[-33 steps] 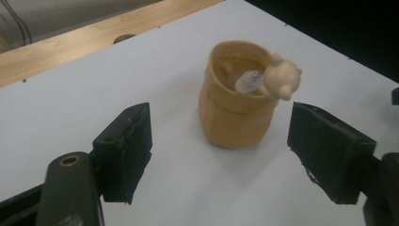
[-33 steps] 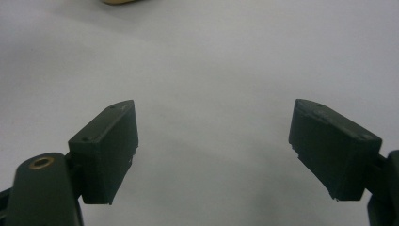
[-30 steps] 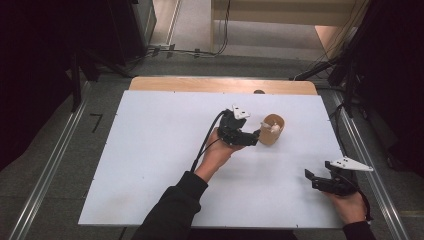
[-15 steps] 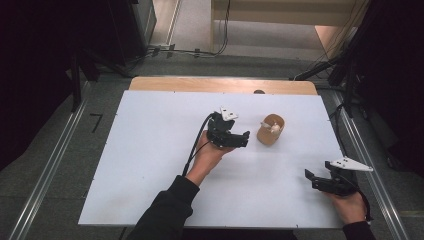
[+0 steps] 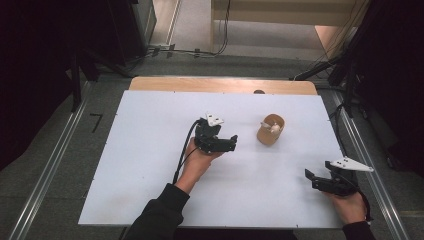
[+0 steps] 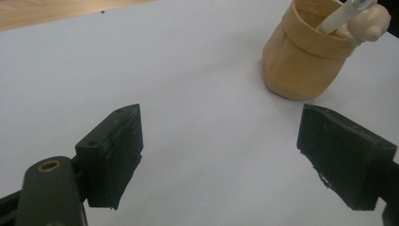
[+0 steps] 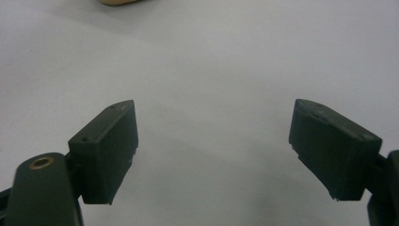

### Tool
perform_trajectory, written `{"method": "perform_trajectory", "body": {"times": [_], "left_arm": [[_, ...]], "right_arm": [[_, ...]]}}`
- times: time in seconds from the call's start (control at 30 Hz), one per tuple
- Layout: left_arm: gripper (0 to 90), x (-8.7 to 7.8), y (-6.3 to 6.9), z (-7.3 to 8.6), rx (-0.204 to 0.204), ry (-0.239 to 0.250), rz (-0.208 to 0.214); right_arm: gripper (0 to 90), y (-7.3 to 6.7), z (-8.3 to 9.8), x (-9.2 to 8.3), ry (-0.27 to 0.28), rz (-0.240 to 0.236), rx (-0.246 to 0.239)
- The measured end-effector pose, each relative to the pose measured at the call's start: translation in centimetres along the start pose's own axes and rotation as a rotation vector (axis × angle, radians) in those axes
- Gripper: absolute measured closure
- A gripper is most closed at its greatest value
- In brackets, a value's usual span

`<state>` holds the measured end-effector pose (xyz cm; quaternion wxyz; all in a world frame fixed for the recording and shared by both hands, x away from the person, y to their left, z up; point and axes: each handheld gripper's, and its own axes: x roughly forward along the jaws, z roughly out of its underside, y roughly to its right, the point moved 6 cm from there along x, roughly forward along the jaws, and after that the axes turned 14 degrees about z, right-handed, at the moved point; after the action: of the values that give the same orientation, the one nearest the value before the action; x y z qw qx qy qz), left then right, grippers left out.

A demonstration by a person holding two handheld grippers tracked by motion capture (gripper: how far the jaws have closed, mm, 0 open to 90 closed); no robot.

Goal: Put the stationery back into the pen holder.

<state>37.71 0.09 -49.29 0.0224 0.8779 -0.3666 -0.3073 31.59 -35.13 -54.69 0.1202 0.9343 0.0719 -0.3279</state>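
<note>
Pouch: tan pouch point(image 5: 270, 131) stands upright mid-table, a white tool point(image 6: 339, 15) poking out, just beyond the left tongs.
Right gripper point(image 5: 314, 179): near edge, jaws apart, empty, parked.
Left gripper point(image 5: 231, 143): jaws wide apart, nothing between them.
Tip: keep clear of the rim so the pouch doesn't tip.

Between my left gripper point(image 5: 232, 143) and the small tan paper cup point(image 5: 270, 131) with a pale rounded object and a white stick in it lies bare white tabletop point(image 5: 150, 150), so nothing blocks a straight pass. My jaws stand wide with nothing between them. My right gripper point(image 5: 310, 177) sits well apart near the table's right edge, open over bare board. The cup is the sole obstacle.
</note>
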Motion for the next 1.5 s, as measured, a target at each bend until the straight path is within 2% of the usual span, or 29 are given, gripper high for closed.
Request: {"method": "perform_trajectory", "body": {"times": [0.4, 0.6, 0.93, 1.17, 1.5], "left_arm": [[15.7, -2.3, -1.1, 2.0, -0.027, 0.014, -0.011], [15.7, -3.8, -1.9, 3.0, -0.03, 0.016, -0.036], [15.7, -5.3, -2.7, 4.7, -0.048, 0.004, -0.056], [15.7, -7.2, -3.9, 5.6, -0.073, 0.02, -0.087], [15.6, -8.9, -5.3, 6.5, -0.103, 0.04, -0.122]], "right_arm": [[14.9, 0.0, -0.1, -0.2, 0.003, 0.001, 0.005], [14.9, 0.0, -0.1, -0.3, 0.006, 0.0, 0.008], [14.9, 0.1, -0.1, -0.5, 0.007, 0.001, 0.014], [14.9, 0.1, -0.1, -0.5, 0.007, 0.001, 0.016], [14.9, 0.0, -0.1, -0.5, 0.003, 0.002, 0.018]]}}
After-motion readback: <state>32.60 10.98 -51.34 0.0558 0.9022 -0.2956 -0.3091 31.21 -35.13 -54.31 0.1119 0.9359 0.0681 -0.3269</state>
